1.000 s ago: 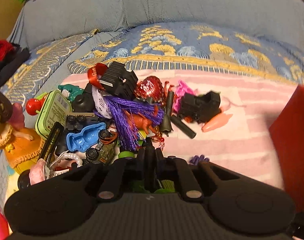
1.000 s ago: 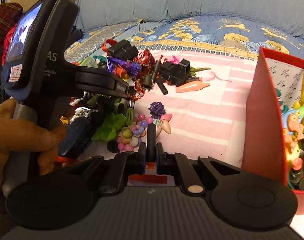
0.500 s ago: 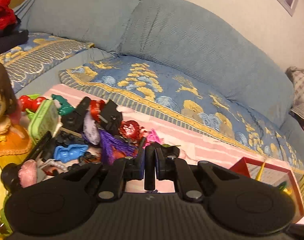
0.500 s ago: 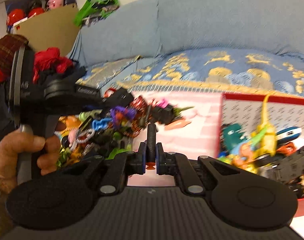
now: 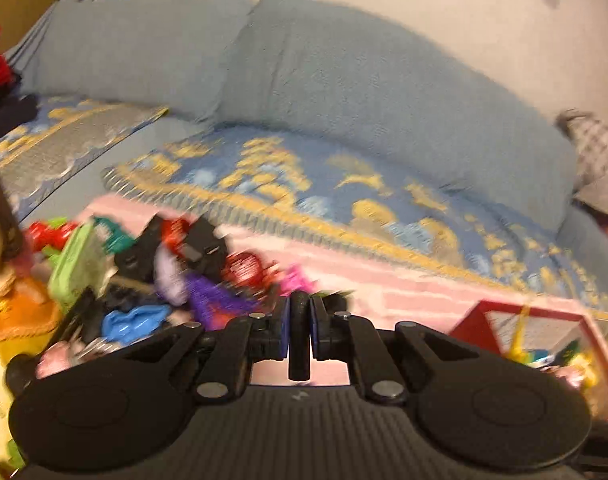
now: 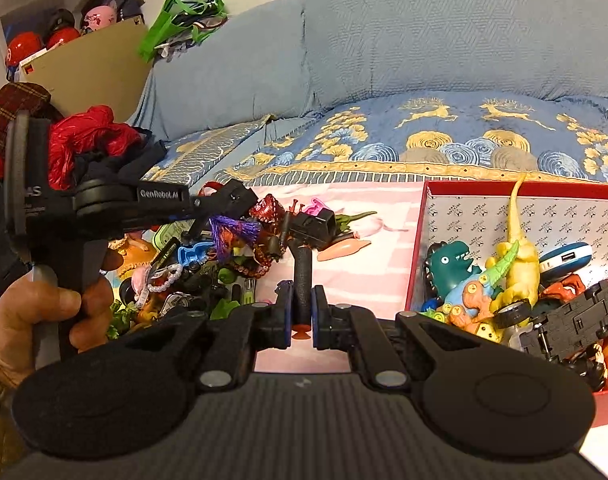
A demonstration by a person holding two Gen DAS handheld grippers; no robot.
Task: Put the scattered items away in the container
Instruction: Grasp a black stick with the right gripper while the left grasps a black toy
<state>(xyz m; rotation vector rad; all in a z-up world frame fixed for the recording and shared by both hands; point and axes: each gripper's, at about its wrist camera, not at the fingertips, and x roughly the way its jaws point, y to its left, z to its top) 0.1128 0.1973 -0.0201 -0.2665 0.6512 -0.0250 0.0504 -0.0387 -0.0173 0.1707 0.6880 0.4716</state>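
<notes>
My left gripper is shut on a black foam dart that stands between its jaws. My right gripper is shut on another black foam dart with an orange suction tip. The left gripper also shows in the right wrist view, held above the toy pile. The red box at the right holds several toys, among them a yellow dinosaur and a black toy car. The box also shows in the left wrist view. The left wrist view is blurred.
The toy pile lies on a pink striped cloth on a blue sofa. A doll in an orange dress stands at the left. A green tin sits in the pile. A cardboard box stands behind the sofa.
Both grippers have lifted up from the pile with their darts and tilted upward. The red box has come further into both views.
</notes>
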